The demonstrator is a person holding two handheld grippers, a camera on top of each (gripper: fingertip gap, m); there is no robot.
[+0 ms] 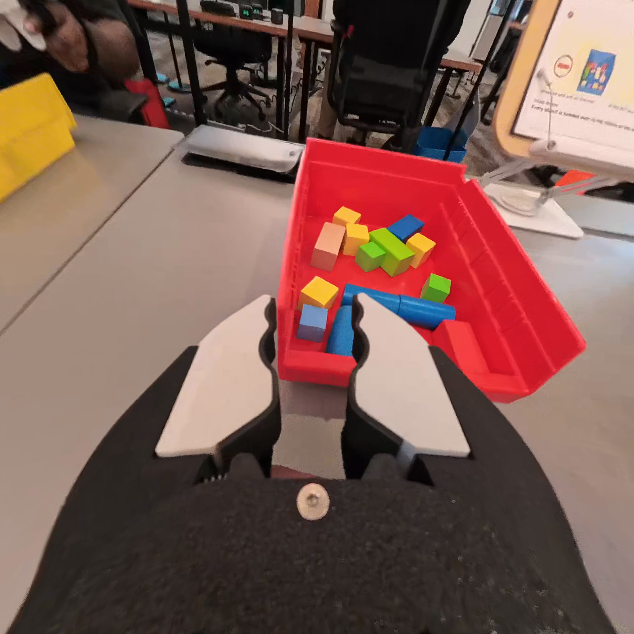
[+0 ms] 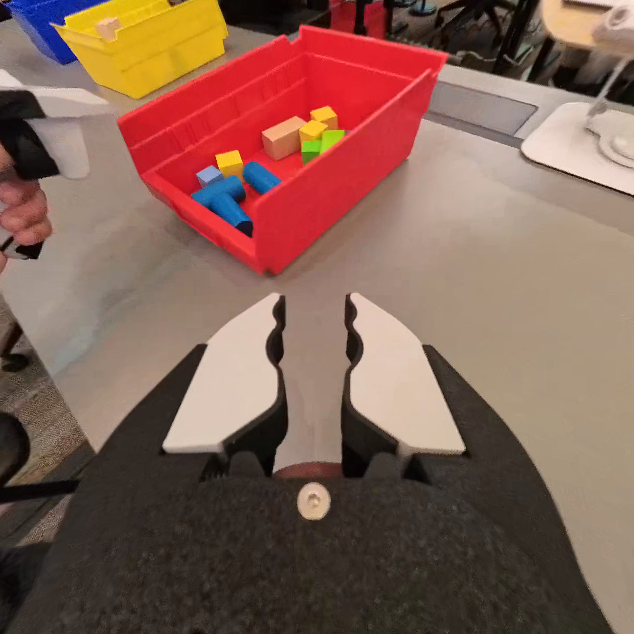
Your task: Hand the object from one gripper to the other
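A red bin (image 1: 480, 260) stands on the grey table and holds several wooden blocks: yellow cubes (image 1: 319, 292), green blocks (image 1: 391, 250), blue cylinders (image 1: 425, 310), a light blue cube (image 1: 312, 322) and a tan block (image 1: 327, 245). My left gripper (image 1: 314, 302) is open and empty, its tips over the bin's near left corner. In the right wrist view the red bin (image 2: 308, 212) sits ahead. My right gripper (image 2: 314, 298) is open and empty above the bare table, short of the bin. The left gripper's body (image 2: 58, 130) shows at the left edge, held by a hand.
A yellow bin (image 2: 144, 55) and a blue bin (image 2: 37, 27) stand behind the red one; the yellow bin also shows in the left wrist view (image 1: 31, 133). A white stand base (image 2: 576, 144) lies at the right. Chairs and desks stand beyond the table edge.
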